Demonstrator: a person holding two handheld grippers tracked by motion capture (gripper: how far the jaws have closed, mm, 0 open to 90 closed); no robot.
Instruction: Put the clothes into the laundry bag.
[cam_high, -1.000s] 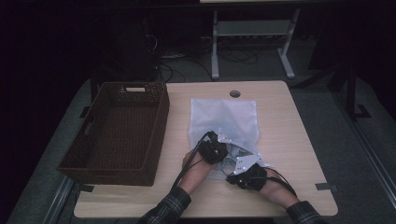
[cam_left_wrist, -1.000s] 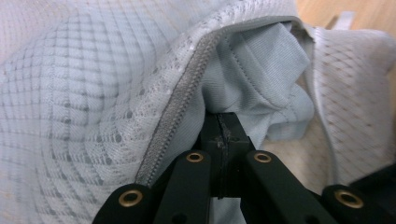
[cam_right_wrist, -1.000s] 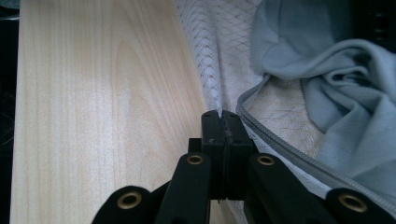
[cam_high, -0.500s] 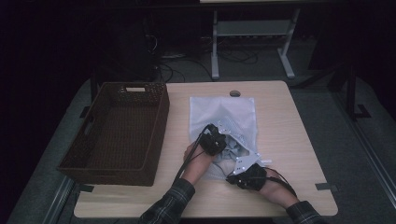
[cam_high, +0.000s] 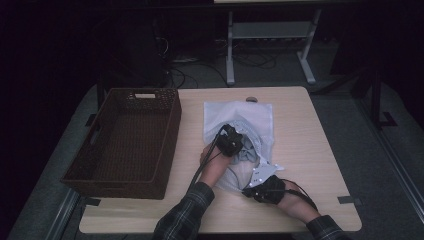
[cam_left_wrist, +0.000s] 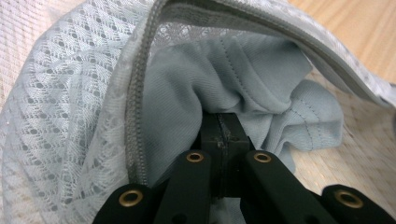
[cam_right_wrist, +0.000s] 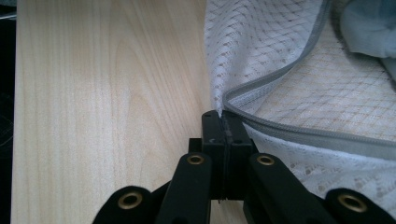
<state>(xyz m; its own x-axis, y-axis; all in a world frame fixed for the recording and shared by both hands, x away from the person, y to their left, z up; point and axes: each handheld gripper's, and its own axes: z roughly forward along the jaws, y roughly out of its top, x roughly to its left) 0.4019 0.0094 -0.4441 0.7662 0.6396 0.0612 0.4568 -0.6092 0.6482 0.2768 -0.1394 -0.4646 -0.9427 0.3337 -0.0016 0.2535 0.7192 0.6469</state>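
A white mesh laundry bag (cam_high: 240, 112) lies flat on the wooden table (cam_high: 315, 150), its zipped mouth toward the person. My left gripper (cam_high: 234, 146) reaches into that mouth and is shut on a crumpled grey garment (cam_left_wrist: 243, 79), with the mesh bag (cam_left_wrist: 60, 93) arching over it. At the bag's near corner my right gripper (cam_high: 248, 189) is shut on the bag's grey zipper edge (cam_right_wrist: 280, 130), pinning it at the table. In the right gripper view the jaws (cam_right_wrist: 223, 116) meet on the seam, and a bit of the garment (cam_right_wrist: 369, 23) shows at the top right.
A dark wicker basket (cam_high: 145, 93) stands on the left part of the table, close beside the bag. A small round plug (cam_high: 251, 99) sits in the table's far edge. Bare wood lies right of the bag, and table legs and cables stand beyond.
My left gripper has moved away from the person and slightly right, deeper into the bag's mouth with the grey garment. The right gripper has stayed at the bag's corner.
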